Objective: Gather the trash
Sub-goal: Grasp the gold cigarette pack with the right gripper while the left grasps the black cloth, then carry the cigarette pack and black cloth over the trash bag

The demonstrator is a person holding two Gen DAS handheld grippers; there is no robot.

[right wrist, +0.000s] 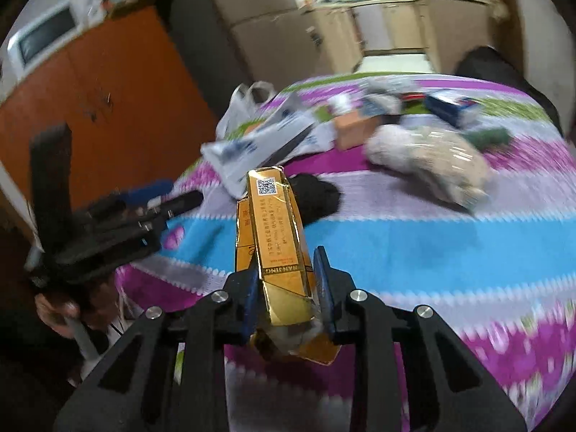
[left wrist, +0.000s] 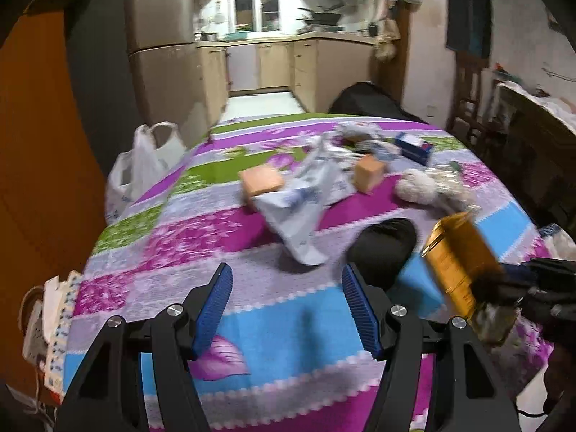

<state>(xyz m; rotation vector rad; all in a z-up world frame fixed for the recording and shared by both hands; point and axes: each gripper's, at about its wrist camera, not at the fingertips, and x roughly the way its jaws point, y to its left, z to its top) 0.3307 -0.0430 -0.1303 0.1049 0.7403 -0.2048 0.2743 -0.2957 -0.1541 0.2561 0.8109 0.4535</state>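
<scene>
Trash is lying scattered over a table (left wrist: 252, 309) covered in a patchwork cloth of purple, blue, green and grey. The right gripper (right wrist: 288, 288) is clenching a gold cigarette pack (right wrist: 279, 248), its blue pads pressing both long sides while the pack is sticking up and away toward twelve o'clock, a printed code square showing at its far end. The pack's near end is looking crumpled, with clear wrap bunching below the pads. In the left wrist view that same pack (left wrist: 457, 262) is tilting at about four o'clock, held off the cloth.

The left gripper (left wrist: 286, 306) is hanging over the near blue stripe with its jaws standing apart and nothing between them. From the right wrist view it (right wrist: 169, 198) is sitting at nine o'clock, with a hand (right wrist: 57, 316) gripping its handle below.

Farther out, a white and blue plastic wrapper (left wrist: 295, 208) is sprawling at twelve o'clock, with an orange box (left wrist: 261, 180) just beside it at eleven and a second orange box (left wrist: 369, 171) at one. A black lump (left wrist: 385, 244) is resting close ahead of the right finger. A pale crumpled wad (left wrist: 428, 187) is lying at two o'clock, and a dark blue box (left wrist: 414, 147) is sitting beyond it. A white plastic bag (left wrist: 144, 165) is hanging off the table's edge at ten o'clock.
</scene>
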